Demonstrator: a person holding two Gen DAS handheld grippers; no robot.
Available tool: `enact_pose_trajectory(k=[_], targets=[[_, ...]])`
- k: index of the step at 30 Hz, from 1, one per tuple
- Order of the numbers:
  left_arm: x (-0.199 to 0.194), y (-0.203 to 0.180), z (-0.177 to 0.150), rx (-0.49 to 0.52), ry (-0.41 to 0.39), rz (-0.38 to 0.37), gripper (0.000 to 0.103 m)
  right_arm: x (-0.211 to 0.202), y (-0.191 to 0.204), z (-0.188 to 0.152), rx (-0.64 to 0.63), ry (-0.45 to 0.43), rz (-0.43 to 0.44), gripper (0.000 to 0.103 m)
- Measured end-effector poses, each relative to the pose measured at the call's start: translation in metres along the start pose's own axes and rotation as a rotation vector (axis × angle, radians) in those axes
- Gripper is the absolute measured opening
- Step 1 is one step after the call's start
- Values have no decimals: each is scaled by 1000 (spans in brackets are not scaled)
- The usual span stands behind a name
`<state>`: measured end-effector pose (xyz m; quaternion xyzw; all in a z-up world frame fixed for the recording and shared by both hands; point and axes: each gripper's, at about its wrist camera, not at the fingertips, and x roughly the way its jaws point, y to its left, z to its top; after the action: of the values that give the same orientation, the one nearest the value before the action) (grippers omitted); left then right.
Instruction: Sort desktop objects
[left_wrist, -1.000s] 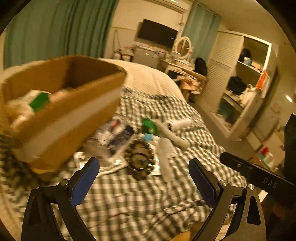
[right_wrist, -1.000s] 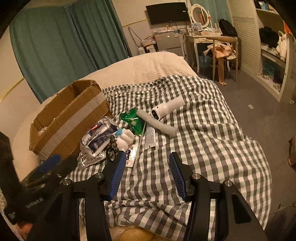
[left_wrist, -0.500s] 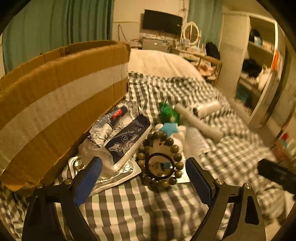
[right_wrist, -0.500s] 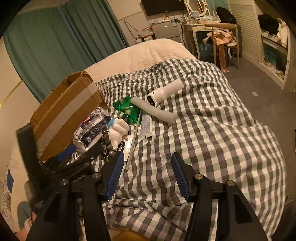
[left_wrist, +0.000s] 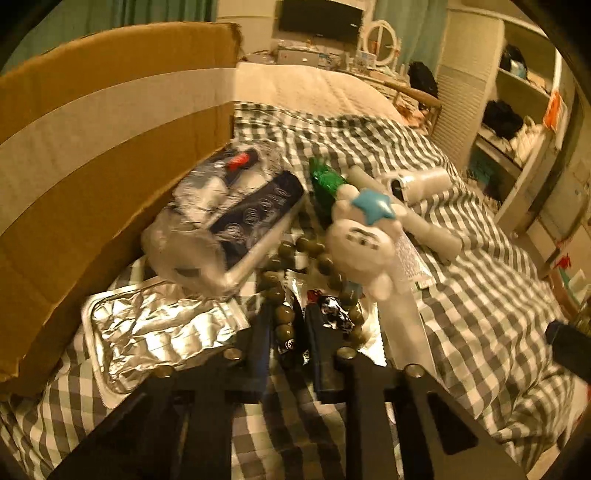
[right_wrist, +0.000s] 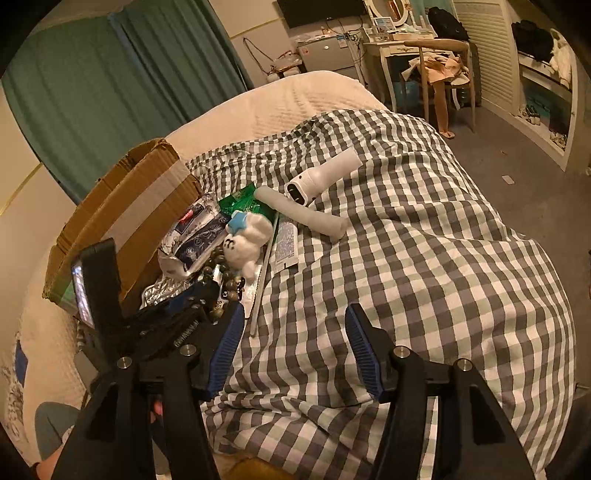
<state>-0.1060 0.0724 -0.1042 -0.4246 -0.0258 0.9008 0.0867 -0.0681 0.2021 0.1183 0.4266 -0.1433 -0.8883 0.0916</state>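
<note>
Checked blanket covers bed.

Dark teal pleated curtains hang behind the bed; a black flat television is mounted above a white wooden dressing table.

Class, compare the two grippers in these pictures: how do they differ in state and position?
The left gripper has its fingers nearly closed around a strand of the bead bracelet; the right gripper is wide open and holds nothing. The left gripper is down among the pile beside the cardboard box; the right gripper hangs above bare checked blanket. Both have blue pads on black frames.
</note>
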Motion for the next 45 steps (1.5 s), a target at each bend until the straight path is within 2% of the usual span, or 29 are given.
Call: enact_pose_trajectory(k=[9,13,17,21,25,27,28,30,35,37,44,45], targets=[[-39,14,13,-96,-32,-63,11,19,10,-9,-36,43,-3,57],[-50,25,15,-156,14,-99,11,36,22,-6,-90,59,-8,57],[-58,30,21,-150,-5,-76,11,52,34,-2,-141,71,-33,57],[-63,30,27,-149,-28,-73,11,58,42,11,-158,36,-30,57],[-61,37,31,-169,-44,-75,11,76,52,38,-141,9,-31,57],[-57,43,31,-202,-31,-91,11,88,57,53,-122,-6,-43,70],[-56,46,31,-214,-25,-96,11,93,59,58,-110,-9,-45,72],[-56,50,32,-237,-24,-109,11,104,65,68,-90,-10,-30,72],[-57,52,35,-245,-48,-129,11,129,73,70,-105,35,-94,72],[-56,51,35,-241,-51,-138,11,125,73,67,-114,19,-103,50],[-65,50,36,-225,-83,-174,12,79,55,62,-128,-49,-104,50],[-66,50,35,-219,-86,-171,12,72,52,62,-123,-59,-98,44]])
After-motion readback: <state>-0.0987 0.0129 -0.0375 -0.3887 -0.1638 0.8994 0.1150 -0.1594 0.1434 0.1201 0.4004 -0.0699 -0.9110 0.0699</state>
